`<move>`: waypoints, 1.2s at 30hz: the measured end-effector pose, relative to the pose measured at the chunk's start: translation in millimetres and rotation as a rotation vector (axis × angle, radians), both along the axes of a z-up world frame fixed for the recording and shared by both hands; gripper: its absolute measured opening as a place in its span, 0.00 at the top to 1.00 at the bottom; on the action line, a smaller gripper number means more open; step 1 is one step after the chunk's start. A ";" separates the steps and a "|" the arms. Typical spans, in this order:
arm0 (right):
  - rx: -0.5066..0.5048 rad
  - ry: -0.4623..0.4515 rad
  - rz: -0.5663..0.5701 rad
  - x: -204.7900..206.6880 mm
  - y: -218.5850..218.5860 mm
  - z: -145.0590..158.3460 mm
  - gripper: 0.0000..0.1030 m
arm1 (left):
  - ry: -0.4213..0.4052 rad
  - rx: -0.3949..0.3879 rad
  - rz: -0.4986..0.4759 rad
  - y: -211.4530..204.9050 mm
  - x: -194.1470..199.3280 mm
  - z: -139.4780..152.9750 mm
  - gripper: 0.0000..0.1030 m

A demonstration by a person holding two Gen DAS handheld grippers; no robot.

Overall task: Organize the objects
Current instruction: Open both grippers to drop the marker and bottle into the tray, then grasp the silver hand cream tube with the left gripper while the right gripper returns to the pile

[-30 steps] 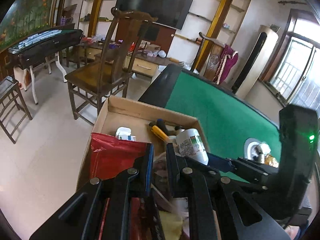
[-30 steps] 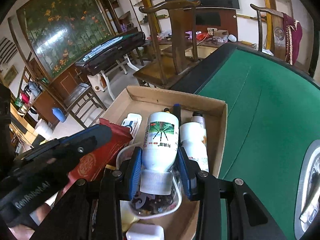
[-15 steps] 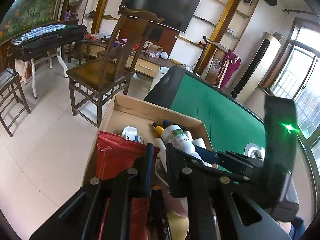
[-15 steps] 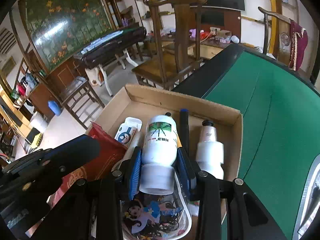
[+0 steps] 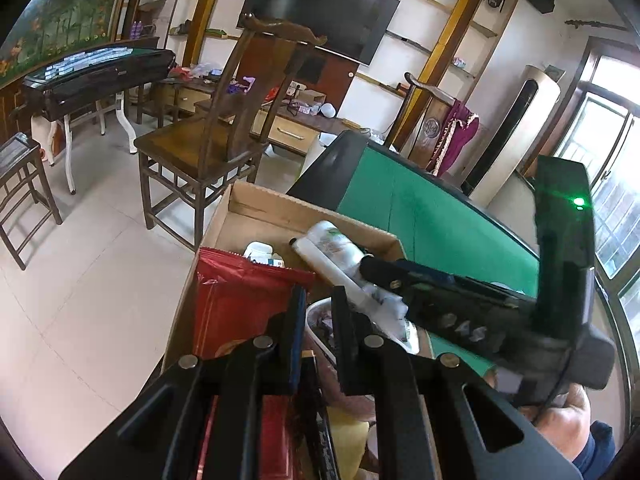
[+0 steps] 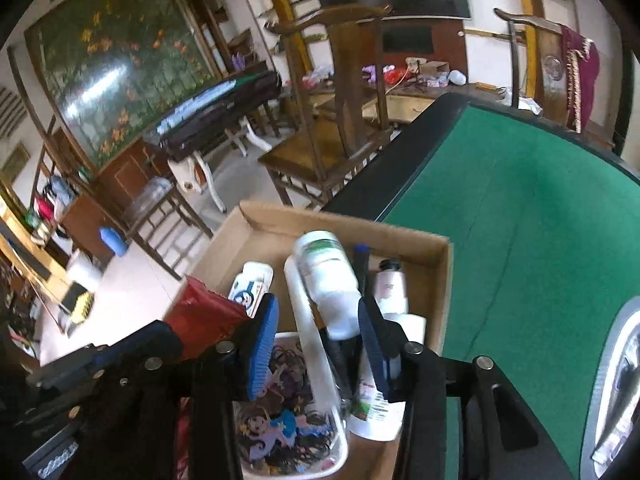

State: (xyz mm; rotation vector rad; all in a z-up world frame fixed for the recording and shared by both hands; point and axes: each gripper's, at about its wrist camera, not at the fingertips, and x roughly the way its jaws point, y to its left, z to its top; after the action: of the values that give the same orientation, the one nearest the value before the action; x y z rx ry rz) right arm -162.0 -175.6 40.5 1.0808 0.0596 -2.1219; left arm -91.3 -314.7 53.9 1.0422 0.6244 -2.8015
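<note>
Right gripper stands partly open over the near half of the cardboard box; its jaws have just been opening, and the white bottle with the green label lies between the blue pads, which no longer seem to press on it. That bottle rests in the box, tilted, its capped end toward the far wall, leaning across a long white tube and a black pen. Beside it, toward the box's right wall, lies a smaller white bottle with a dark cap. A clear tub with a cartoon lid sits at the box's near edge, under the gripper. Left gripper is closed narrow, hovering over the red packet at the box's left side; I see nothing pinched between its fingers.

The box itself sits at the corner of the green table, part of it seeming to overhang the floor.

Judging what could go wrong: the released bottle looks perched on other things, not flat, so it may roll or slide once the pads clear it. Drawing the right gripper back could snag the bottle or the tub rim. A push from either gripper might shove the box further off the table corner.
</note>
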 end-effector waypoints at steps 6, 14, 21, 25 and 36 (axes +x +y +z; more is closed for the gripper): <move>-0.085 -0.013 -0.042 16.5 54.0 16.3 0.54 | 0.022 -0.012 -0.030 24.8 11.5 13.6 0.89; -0.166 -0.040 -0.141 52.1 173.6 19.9 0.54 | 0.023 -0.041 -0.165 111.4 11.7 27.8 0.80; -0.199 -0.031 -0.377 64.2 318.4 22.1 0.41 | -0.043 -0.094 -0.353 225.2 -24.9 21.6 0.66; -0.228 -0.013 -0.490 63.2 379.5 15.0 0.40 | -0.127 -0.109 -0.427 284.1 -69.2 2.4 0.66; -0.273 -0.112 -0.623 39.1 441.2 -13.3 0.39 | -0.259 -0.206 -0.446 365.8 -159.3 -38.8 0.66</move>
State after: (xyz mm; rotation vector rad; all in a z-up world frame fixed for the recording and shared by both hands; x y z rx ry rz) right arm -123.0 265.6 27.2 1.1448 -0.6818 -2.4997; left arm -250.6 51.1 15.1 1.6298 0.0762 -2.9139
